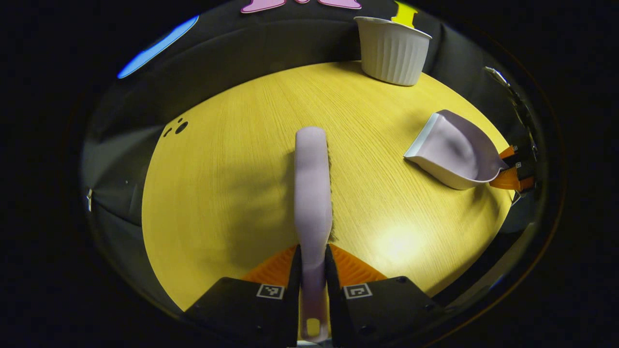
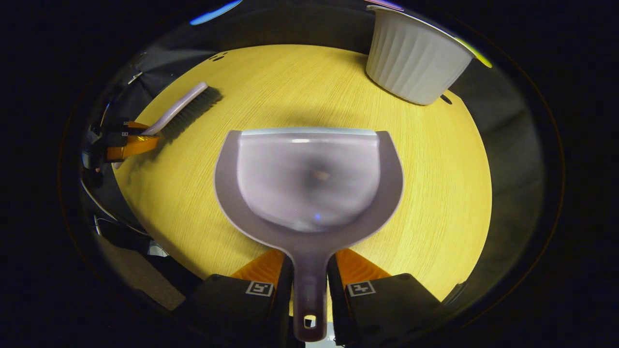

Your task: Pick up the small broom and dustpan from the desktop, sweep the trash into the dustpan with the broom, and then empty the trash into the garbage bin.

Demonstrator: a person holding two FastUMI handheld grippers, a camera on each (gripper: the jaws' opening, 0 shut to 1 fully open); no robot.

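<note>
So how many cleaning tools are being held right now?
2. The broom is clamped by its handle in the left gripper; the dustpan is clamped by its handle in the right gripper, near the white bin.

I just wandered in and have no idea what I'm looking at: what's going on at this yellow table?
A person is tidying up with two hand-held grippers. The left gripper is shut on the handle of a small broom, and the right gripper is shut on the handle of a dustpan. Both are over the round table. A white ribbed bin stands at the far edge. There may be a small scrap in the dustpan.
</note>
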